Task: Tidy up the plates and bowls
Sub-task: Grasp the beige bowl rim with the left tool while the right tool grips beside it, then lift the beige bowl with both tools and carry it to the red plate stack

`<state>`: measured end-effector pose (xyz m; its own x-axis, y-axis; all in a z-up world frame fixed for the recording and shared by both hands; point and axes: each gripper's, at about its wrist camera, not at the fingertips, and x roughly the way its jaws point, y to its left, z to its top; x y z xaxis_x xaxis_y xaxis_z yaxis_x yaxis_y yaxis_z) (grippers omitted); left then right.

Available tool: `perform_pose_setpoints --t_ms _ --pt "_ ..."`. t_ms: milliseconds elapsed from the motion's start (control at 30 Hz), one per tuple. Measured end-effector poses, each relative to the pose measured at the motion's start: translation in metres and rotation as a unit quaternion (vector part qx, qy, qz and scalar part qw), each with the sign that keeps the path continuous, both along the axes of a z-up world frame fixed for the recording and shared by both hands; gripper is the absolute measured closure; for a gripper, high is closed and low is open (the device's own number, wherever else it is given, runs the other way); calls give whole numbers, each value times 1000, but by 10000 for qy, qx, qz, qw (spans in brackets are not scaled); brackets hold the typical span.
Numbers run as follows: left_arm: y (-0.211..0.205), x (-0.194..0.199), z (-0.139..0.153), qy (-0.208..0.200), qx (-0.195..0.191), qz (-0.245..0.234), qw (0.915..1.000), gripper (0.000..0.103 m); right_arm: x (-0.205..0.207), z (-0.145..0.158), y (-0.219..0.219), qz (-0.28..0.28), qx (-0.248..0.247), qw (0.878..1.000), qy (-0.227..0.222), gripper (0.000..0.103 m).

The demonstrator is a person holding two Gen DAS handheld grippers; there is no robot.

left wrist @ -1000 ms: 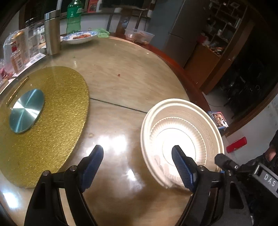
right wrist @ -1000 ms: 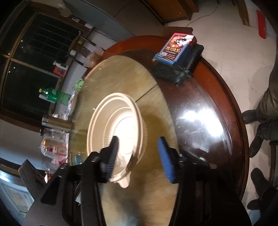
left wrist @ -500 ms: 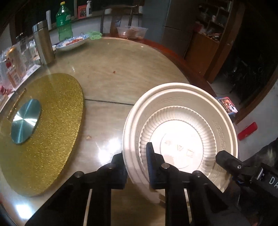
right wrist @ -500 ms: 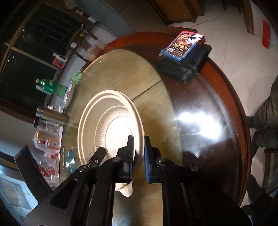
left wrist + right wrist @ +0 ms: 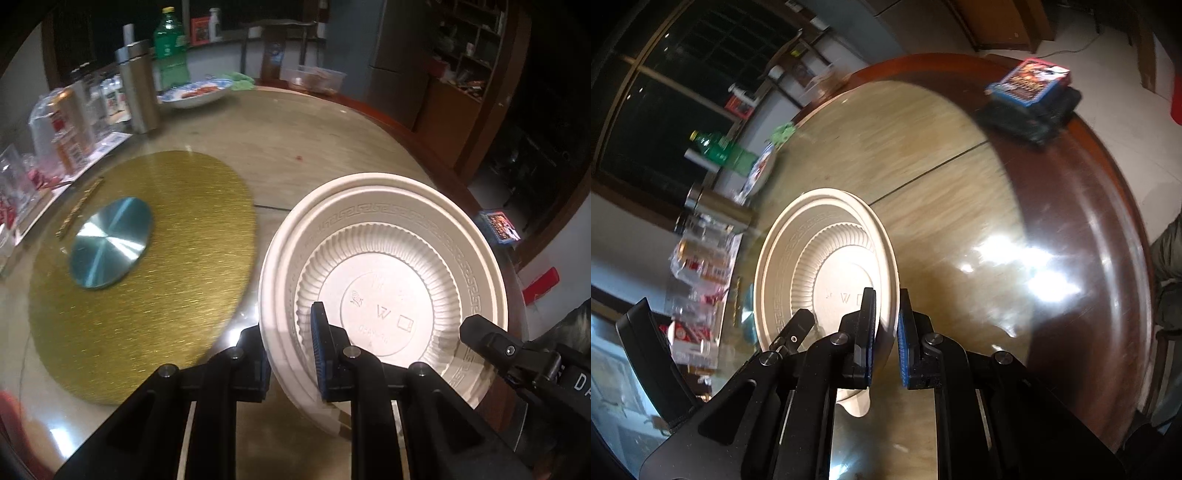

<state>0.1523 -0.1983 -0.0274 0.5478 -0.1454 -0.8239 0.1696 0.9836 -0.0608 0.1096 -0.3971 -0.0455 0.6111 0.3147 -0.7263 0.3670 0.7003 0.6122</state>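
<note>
Glossy wood, pale in the middle and dark red-brown at the rim, makes up the round table (image 5: 303,147) under your hands, with a thin seam running across the pale part. On it lies a gold glittery turntable mat (image 5: 155,236) carrying a blue-silver metal disc (image 5: 110,247). At the far edge you have a steel flask (image 5: 138,86), a green bottle (image 5: 170,51), a blue-and-white dish of food (image 5: 195,94), a clear plastic container (image 5: 314,79) and a clutter of packets and glasses (image 5: 62,129) to the left. Beyond stand a chair, a tall grey cabinet and dark shelving; your right camera shows large dark windows and a pale tiled floor. A blue box sits on a black case (image 5: 1030,99) at the table's dark rim.

Your left gripper (image 5: 291,354) is clamped narrow on the near-left rim of the stack of cream disposable bowls (image 5: 384,288), which is tilted with its underside facing you. Your right gripper (image 5: 886,336) pinches the opposite rim the same way. Both jaws have just closed onto it.
</note>
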Motion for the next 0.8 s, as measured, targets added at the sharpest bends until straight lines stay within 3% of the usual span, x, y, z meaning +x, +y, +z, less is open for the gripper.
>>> perform_pose_setpoints --t_ms 800 --pt "124 -44 17 -230 -123 935 9953 85 -16 29 135 1111 -225 9931 -293 93"
